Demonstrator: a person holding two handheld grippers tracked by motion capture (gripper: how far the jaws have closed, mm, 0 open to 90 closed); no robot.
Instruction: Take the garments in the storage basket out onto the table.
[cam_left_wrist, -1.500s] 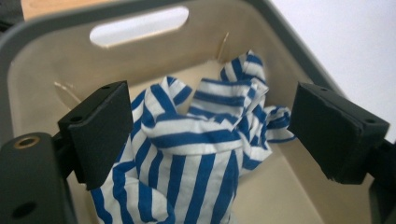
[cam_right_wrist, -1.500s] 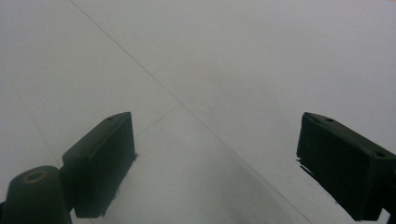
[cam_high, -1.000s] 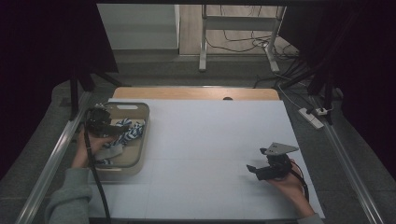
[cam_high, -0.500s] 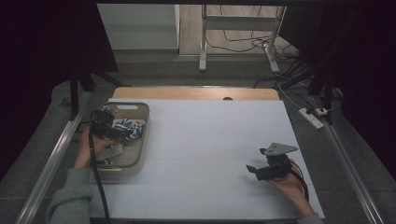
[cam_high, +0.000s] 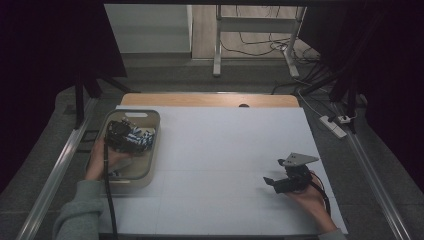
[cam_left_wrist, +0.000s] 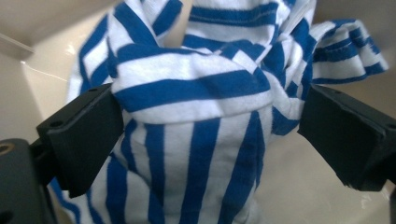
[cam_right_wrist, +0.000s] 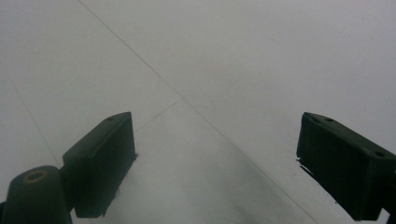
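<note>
- Right now the blue-and-white striped cloth (cam_left_wrist: 196, 121) sits bunched up inside the beige tub (cam_high: 150, 170) at the table's left side, a crumpled heap against the pale inner wall.
- Around it, the left gripper (cam_left_wrist: 210, 126) has its jaws spread to either side of the bundle, cloth pressing between them; they look released rather than clamped, ready to bite.
- From the high view, the left gripper (cam_high: 122, 136) is down in the tub, the person's left hand (cam_high: 102, 162) behind it on the near rim.
- My read: the pick-up is only at its start — the cloth is not yet lifted, and getting it out of the tub onto the table is all left to do.
- Over on the right, the right gripper (cam_high: 285, 182) hovers low above the bare surface, jaws wide apart, holding nothing.
- Underneath, the white table cover (cam_high: 225, 150) lies flat with faint crease lines, a wooden edge (cam_high: 210, 99) showing at the far side.
- Beyond, the room is dim: grey floor, metal frame legs (cam_high: 217, 40), loose cables and a power strip (cam_high: 332, 125).
</note>
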